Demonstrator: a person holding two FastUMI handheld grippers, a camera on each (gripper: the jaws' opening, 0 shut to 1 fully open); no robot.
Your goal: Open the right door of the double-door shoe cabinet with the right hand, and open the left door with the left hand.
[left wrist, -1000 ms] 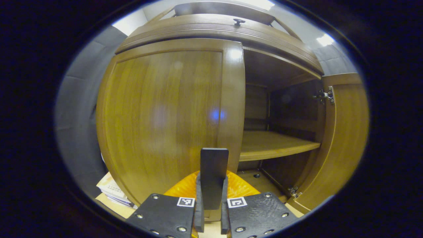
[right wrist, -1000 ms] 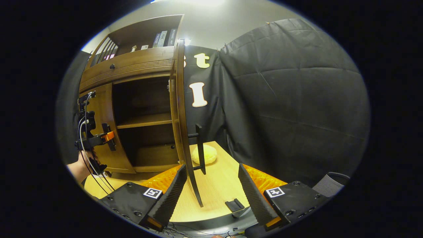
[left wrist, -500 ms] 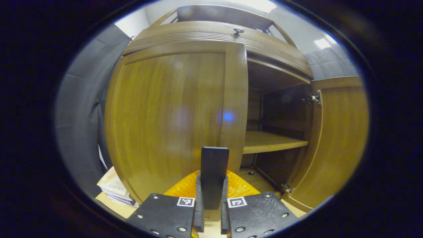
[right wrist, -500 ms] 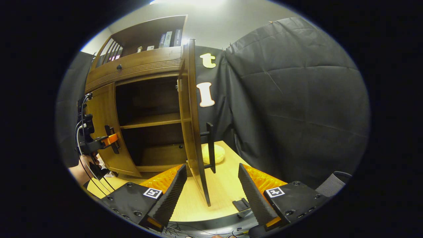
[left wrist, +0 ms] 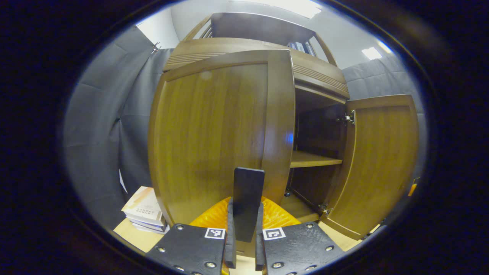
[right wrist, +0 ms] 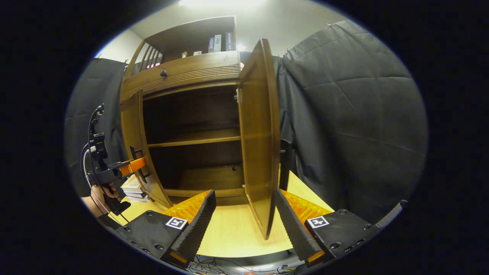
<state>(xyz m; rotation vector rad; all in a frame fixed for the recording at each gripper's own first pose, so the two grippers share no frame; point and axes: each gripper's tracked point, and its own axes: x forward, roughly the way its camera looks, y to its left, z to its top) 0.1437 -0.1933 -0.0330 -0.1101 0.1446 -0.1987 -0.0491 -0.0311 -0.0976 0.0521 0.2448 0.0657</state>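
Left gripper [left wrist: 244, 229] clamps left door [left wrist: 214, 130] handle [left wrist: 247, 202]; no writing legible.

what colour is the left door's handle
Black handle, clearest in the left gripper view.

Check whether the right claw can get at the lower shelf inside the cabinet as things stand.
Probably yes. The right door stands swung wide, the right claw is open, and the lower shelf lies bare ahead, slightly to its left. The door's edge sits between the fingers, so it should shift left first.
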